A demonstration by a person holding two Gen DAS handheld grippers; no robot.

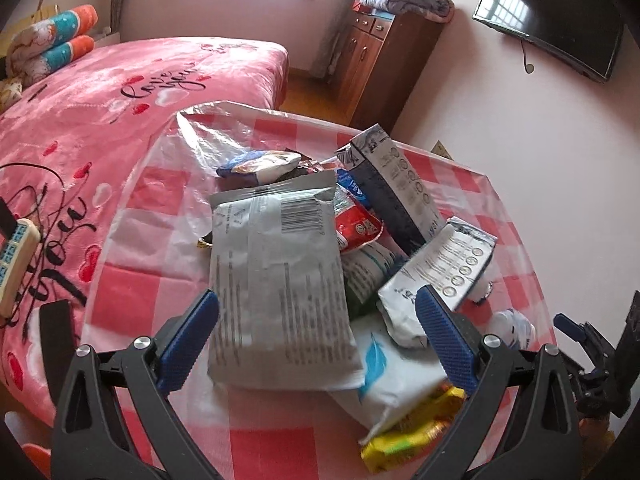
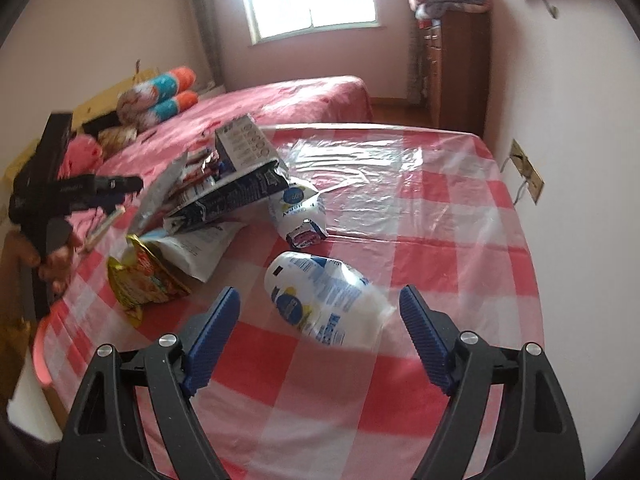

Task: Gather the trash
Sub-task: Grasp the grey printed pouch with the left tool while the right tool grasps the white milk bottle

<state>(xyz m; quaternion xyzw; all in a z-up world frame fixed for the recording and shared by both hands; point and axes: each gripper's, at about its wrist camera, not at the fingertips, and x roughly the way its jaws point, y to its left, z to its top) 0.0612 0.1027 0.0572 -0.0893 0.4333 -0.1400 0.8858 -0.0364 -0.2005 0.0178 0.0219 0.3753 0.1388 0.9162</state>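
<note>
At the bottom of the left wrist view, the left gripper [image 1: 318,308] points down at a slant over a table with a red and white checked cloth [image 1: 132,200], and its two blue pads [image 1: 188,344] are spread wide with nothing pinched. A big grey and white packet [image 1: 276,280] lies flat between the pads, a bit farther out, and neither pad presses on it. Just beside it, low and right in the frame, lie a white pack with a blue feather [image 1: 396,376] and a shiny yellow wrapper [image 1: 412,436]. Higher up in the heap sit a red wrapper [image 1: 356,224] and a dark carton [image 1: 396,188] that leans over. Far behind the table, at the upper left, is a pink bed [image 1: 120,92]. In the right wrist view, the right gripper [image 2: 318,312] also tilts down at the table, and its jaws stand wide apart and hold nothing. A white plastic bag with blue print [image 2: 324,296] lies on the cloth between the tips, and the pads do not touch it. Farther up lies a second white bag [image 2: 298,212]. The trash pile [image 2: 200,208] is at the middle left, and the left gripper shows blurry at the left edge.
</note>
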